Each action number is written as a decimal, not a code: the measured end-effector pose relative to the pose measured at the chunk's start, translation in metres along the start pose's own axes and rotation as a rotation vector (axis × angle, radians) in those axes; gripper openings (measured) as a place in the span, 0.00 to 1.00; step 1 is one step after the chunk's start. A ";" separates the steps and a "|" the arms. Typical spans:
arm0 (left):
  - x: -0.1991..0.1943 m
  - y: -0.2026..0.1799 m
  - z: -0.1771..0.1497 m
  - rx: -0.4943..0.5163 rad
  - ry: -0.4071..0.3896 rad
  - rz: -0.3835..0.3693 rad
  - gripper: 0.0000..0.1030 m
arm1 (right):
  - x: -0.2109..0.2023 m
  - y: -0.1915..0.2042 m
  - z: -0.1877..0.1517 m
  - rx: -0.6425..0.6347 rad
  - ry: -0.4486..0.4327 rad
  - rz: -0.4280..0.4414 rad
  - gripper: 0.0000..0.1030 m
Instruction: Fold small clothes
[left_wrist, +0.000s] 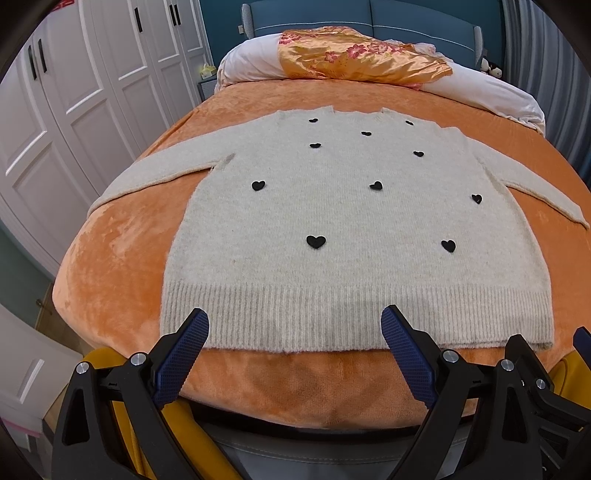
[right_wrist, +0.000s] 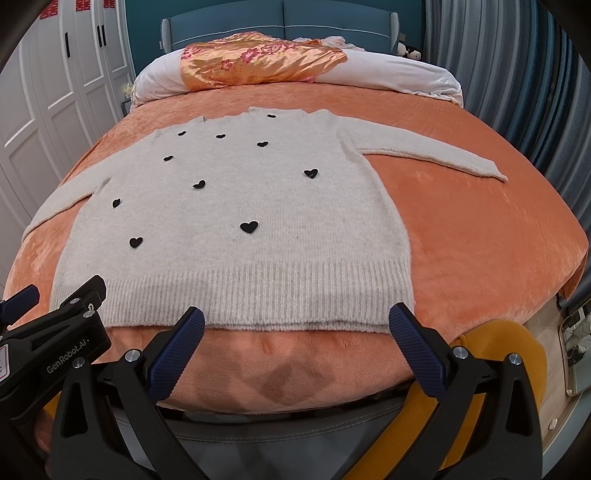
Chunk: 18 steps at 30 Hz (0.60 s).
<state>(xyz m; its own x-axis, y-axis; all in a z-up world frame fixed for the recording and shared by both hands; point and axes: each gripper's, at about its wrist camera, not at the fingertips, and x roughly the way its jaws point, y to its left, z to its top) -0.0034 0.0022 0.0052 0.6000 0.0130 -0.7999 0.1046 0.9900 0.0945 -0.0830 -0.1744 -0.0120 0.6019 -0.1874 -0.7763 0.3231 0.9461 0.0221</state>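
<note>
A cream knit sweater (left_wrist: 343, 221) with small black hearts (left_wrist: 316, 241) lies face up and flat on the orange bed (left_wrist: 122, 266), hem toward the cameras, neck at 12 o'clock, one sleeve (left_wrist: 155, 173) out toward 9 o'clock and the other sleeve (right_wrist: 432, 157) toward 3 o'clock. Nothing is folded yet.

The left gripper (left_wrist: 295, 328) hovers above the ribbed hem (left_wrist: 295, 314), its fingers wide apart and holding nothing. The right gripper (right_wrist: 297, 325) hangs over the hem's right half, fingers likewise spread and empty; neither appears to touch the knit, though the fisheye makes the gap hard to judge.

The sweater looks soft, fuzzy and limp, light enough for one pinch to lift, but it will likely sag and drag wherever it is unsupported. The plush bed cover probably clings to the fuzz, so sliding may bunch it; lifting clear seems safer. The knit should stretch if pulled hard, so a grip on a doubled edge is better than on a single layer. Good holds seem to be each cuff for bringing the sleeves in across the chest, then the two hem corners, where the ribbing is thicker and firmer, to carry the bottom toward 12 o'clock.
</note>
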 end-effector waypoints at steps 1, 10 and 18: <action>0.000 -0.001 0.000 0.001 0.000 0.001 0.89 | 0.000 0.000 0.000 0.001 0.001 0.000 0.95; 0.001 -0.001 -0.001 0.003 0.000 0.002 0.89 | 0.002 0.000 -0.002 0.002 0.004 -0.001 0.95; 0.001 -0.001 -0.001 0.003 0.000 0.003 0.89 | 0.003 -0.001 -0.002 0.001 0.005 -0.001 0.95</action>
<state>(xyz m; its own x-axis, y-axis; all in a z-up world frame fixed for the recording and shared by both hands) -0.0034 0.0011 0.0041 0.6000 0.0164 -0.7998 0.1047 0.9896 0.0989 -0.0832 -0.1752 -0.0154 0.5980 -0.1871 -0.7794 0.3243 0.9457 0.0217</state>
